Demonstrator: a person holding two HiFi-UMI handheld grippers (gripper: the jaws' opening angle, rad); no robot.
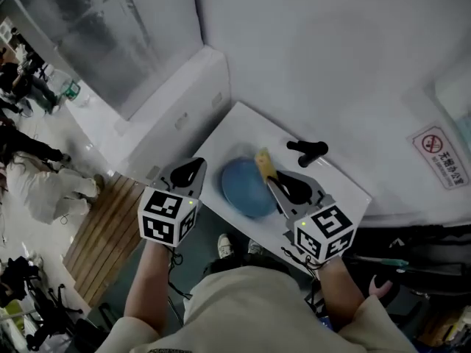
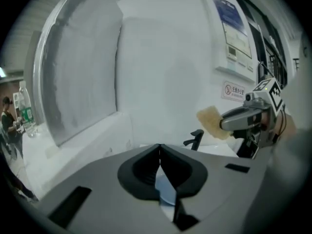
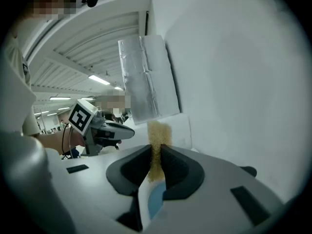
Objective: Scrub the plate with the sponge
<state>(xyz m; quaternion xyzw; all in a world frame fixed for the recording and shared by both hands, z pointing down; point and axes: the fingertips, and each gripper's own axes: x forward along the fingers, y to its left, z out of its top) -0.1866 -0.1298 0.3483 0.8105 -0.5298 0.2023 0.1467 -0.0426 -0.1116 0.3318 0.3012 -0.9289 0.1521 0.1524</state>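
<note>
**Fig.** The blue plate [image 1: 243,190] is lying flat near the front edge of the white worktop [image 1: 243,134], with nothing holding it. The right gripper [image 1: 274,184] is clamping the yellow sponge [image 1: 264,163] by one end, over the plate's rim. The left gripper [image 1: 193,169] is hanging beside the plate, jaws pressed together on nothing. Likely hazards: a scrubbing stroke pushing the loose plate off the front edge, and the end-pinched sponge folding or slipping out under pressure.
</note>
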